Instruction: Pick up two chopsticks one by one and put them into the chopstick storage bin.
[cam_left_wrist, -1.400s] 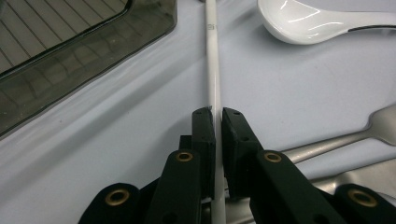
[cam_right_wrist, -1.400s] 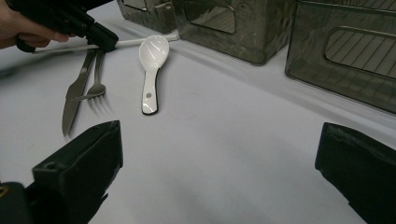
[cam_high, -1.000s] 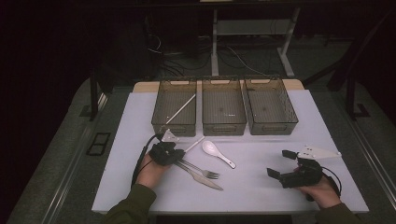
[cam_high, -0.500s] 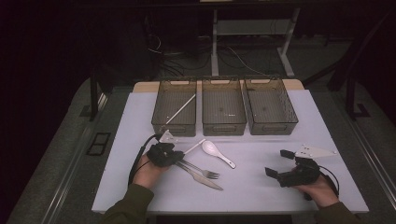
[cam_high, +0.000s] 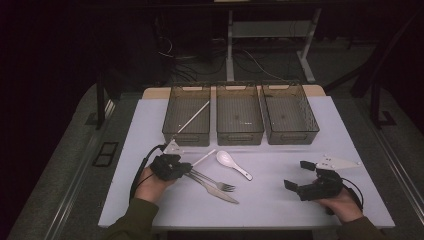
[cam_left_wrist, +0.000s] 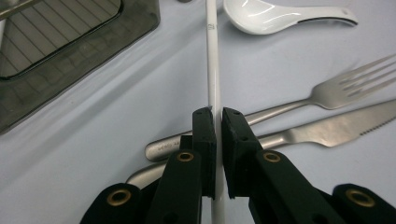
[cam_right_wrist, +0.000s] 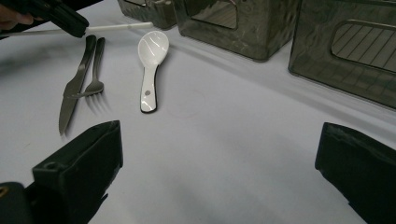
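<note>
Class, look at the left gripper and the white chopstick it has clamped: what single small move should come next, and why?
Probably lift and carry it toward the left bin. The left gripper is shut on the white chopstick, a matching chopstick already leans in that bin, and fork and knife lie just beneath, so rising first avoids dragging them.

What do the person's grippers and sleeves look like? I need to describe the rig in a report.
Both are black. The left gripper has two blocky jaws with brass-coloured rivets, a grey three-cornered plate on top and a black cable. The right gripper has the same plate and broad black jaws. The sleeves are olive green.
</note>
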